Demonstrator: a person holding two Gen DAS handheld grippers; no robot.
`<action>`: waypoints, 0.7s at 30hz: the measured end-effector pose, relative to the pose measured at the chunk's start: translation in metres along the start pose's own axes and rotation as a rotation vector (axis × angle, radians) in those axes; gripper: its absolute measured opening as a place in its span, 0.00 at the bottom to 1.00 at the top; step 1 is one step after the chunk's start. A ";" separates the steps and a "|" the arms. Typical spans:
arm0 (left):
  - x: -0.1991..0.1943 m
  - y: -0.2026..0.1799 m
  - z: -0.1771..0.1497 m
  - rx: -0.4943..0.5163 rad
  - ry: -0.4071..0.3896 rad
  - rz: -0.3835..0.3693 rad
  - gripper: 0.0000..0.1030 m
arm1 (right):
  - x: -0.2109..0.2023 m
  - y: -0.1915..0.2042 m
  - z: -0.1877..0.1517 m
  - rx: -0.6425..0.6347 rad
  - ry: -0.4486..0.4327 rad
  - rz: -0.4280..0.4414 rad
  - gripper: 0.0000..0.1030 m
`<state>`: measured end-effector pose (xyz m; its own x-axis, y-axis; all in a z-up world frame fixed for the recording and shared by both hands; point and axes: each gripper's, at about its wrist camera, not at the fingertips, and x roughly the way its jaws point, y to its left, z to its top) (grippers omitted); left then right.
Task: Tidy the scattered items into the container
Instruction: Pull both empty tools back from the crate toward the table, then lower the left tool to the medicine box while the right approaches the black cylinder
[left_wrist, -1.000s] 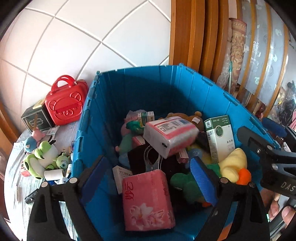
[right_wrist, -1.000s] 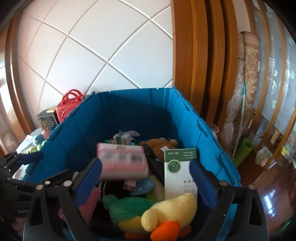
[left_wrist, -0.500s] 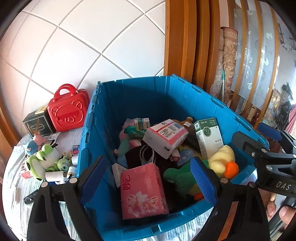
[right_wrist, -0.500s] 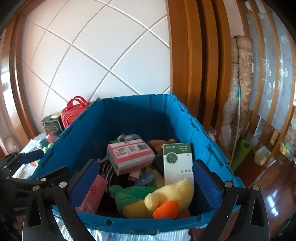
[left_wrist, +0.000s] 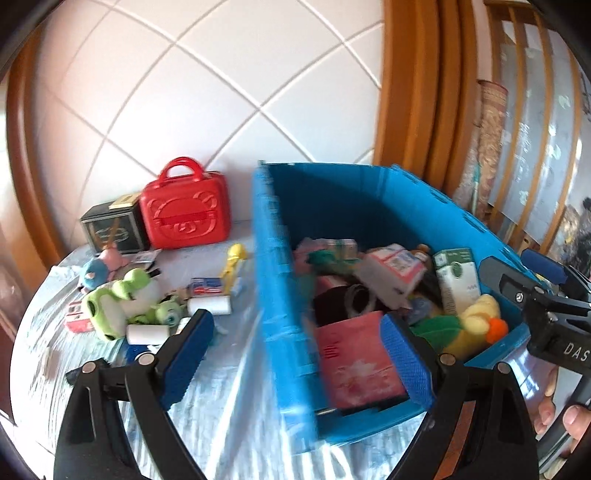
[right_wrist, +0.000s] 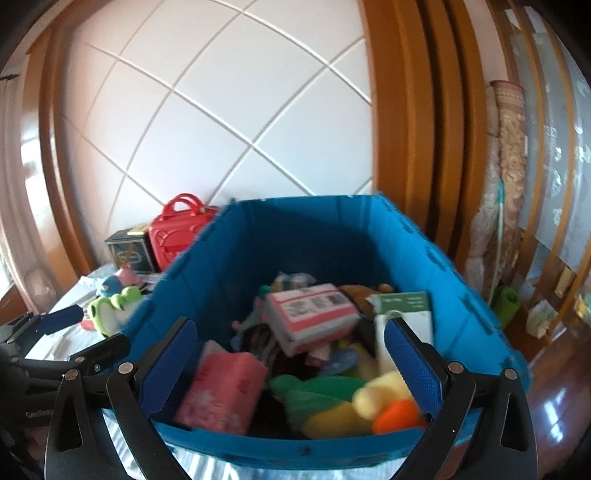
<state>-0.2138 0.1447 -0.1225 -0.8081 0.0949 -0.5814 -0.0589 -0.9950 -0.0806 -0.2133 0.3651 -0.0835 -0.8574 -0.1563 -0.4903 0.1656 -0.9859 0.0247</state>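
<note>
A blue container (left_wrist: 280, 280) (right_wrist: 417, 243) stands on the table, holding a pink tissue pack (left_wrist: 358, 365), a pink-and-white box (right_wrist: 314, 314), a green-and-white carton (left_wrist: 456, 280) and a yellow duck plush (right_wrist: 388, 402). Scattered on the table left of it lie a green frog plush (left_wrist: 118, 299), white rolls (left_wrist: 208, 305), a small red-blue box (left_wrist: 206, 286) and a yellow toy (left_wrist: 233, 260). My left gripper (left_wrist: 295, 362) is open and empty, straddling the container's left wall. My right gripper (right_wrist: 291, 369) is open and empty at the container's near rim.
A red toy suitcase (left_wrist: 184, 214) and a dark box (left_wrist: 110, 225) stand against the tiled wall behind the scattered items. A blue-pink plush (left_wrist: 96, 267) lies near them. Wooden framing (left_wrist: 413, 92) rises behind the container. A hand (left_wrist: 569, 417) holds the other gripper at the right edge.
Both grippers have pulled back and up out of the container. The left view has swung left, so the scattered items on the table show more fully. Both stay open.
</note>
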 end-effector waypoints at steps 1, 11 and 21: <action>-0.004 0.016 -0.002 -0.008 -0.006 0.009 0.90 | 0.001 0.011 0.000 -0.005 -0.002 0.005 1.00; -0.031 0.172 -0.026 -0.077 0.004 0.081 0.90 | 0.019 0.161 -0.003 -0.036 0.011 0.077 1.00; -0.032 0.345 -0.069 -0.202 0.078 0.213 0.90 | 0.061 0.302 -0.031 -0.052 0.094 0.156 1.00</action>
<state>-0.1679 -0.1999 -0.1877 -0.7418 -0.1052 -0.6624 0.2310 -0.9672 -0.1052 -0.2009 0.0598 -0.1329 -0.7706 -0.2984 -0.5631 0.3203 -0.9453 0.0626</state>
